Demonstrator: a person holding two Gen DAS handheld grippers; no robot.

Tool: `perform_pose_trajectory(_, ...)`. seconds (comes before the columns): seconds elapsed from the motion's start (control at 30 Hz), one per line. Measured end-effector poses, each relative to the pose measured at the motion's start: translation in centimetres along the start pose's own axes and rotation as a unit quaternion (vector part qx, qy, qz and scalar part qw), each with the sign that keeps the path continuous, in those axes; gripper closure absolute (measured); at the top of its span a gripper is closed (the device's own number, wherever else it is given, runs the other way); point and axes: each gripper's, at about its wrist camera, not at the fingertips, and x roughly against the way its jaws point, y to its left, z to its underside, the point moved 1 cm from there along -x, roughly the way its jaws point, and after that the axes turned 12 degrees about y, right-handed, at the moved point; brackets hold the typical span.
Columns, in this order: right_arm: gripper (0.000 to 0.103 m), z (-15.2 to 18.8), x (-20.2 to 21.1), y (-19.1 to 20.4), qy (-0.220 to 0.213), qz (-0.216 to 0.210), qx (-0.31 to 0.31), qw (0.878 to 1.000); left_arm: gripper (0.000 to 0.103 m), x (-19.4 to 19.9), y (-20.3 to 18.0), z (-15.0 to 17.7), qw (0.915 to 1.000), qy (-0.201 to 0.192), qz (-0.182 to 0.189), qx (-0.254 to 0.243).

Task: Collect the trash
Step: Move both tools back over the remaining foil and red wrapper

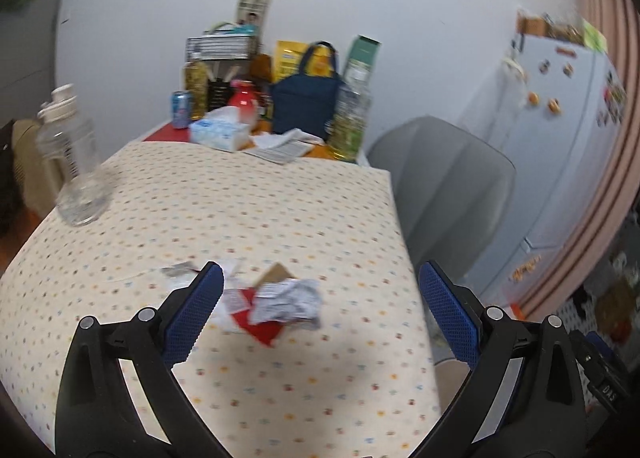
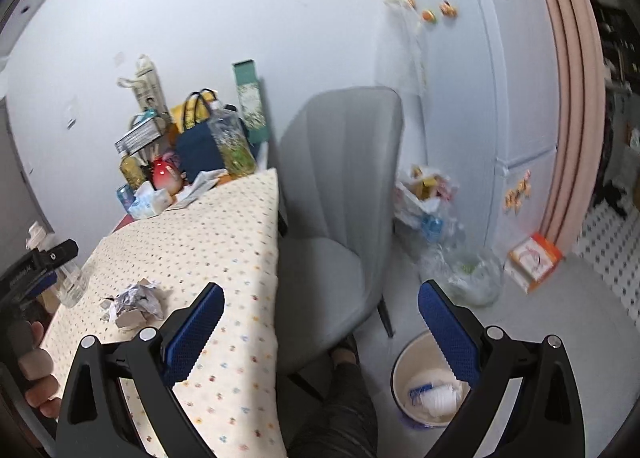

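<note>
A pile of crumpled paper trash, white with red and brown scraps, lies on the dotted tablecloth. My left gripper is open and empty, hovering just above and around the pile. The pile also shows in the right wrist view, at the left. My right gripper is open and empty, held over the table's right edge and the grey chair. A cream trash bin with white waste inside stands on the floor below the right gripper.
A clear plastic bottle stands at the table's left edge. A tissue box, blue bag, can and bottles crowd the far end. A fridge and plastic bags lie beyond the chair.
</note>
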Motion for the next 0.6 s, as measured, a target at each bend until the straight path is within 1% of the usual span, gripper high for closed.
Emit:
perform_pose_trajectory(0.07, 0.008, 0.2, 0.3, 1.7, -0.017, 0.007, 0.02, 1.0, 0.006, 0.4, 1.4, 0.0, 1.0, -0.003, -0.003, 0.008)
perform_pose_trajectory(0.13, 0.008, 0.2, 0.3, 3.3, -0.024, 0.015, 0.036, 0.999, 0.006, 0.8, 2.7, 0.0, 0.9999, -0.004, -0.006, 0.011)
perform_pose_trajectory(0.3, 0.008, 0.2, 0.4, 6.7, -0.026, 0.0, 0.058, 0.998, 0.006, 2.1, 5.2, 0.5, 0.9998, -0.009, -0.015, 0.009)
perform_pose_trajectory(0.37, 0.008, 0.2, 0.1, 7.9, -0.014, -0.012, 0.068, 0.997, 0.006, 2.5, 6.4, 0.7, 0.9998, -0.009, -0.013, 0.01)
perform_pose_trajectory(0.43, 0.008, 0.3, -0.1, 9.0, 0.002, -0.034, 0.075, 0.997, 0.006, 2.8, 7.5, 0.9, 0.9999, -0.004, -0.008, 0.012)
perform_pose_trajectory(0.5, 0.008, 0.2, -0.5, 10.2, 0.013, -0.057, 0.086, 0.995, 0.006, 3.2, 8.5, 1.2, 0.9998, -0.005, -0.012, 0.011)
perform_pose_trajectory(0.6, 0.008, 0.4, -0.7, 11.8, 0.013, -0.081, 0.097, 0.992, 0.006, 3.7, 9.9, 1.6, 0.9998, -0.007, -0.017, 0.011)
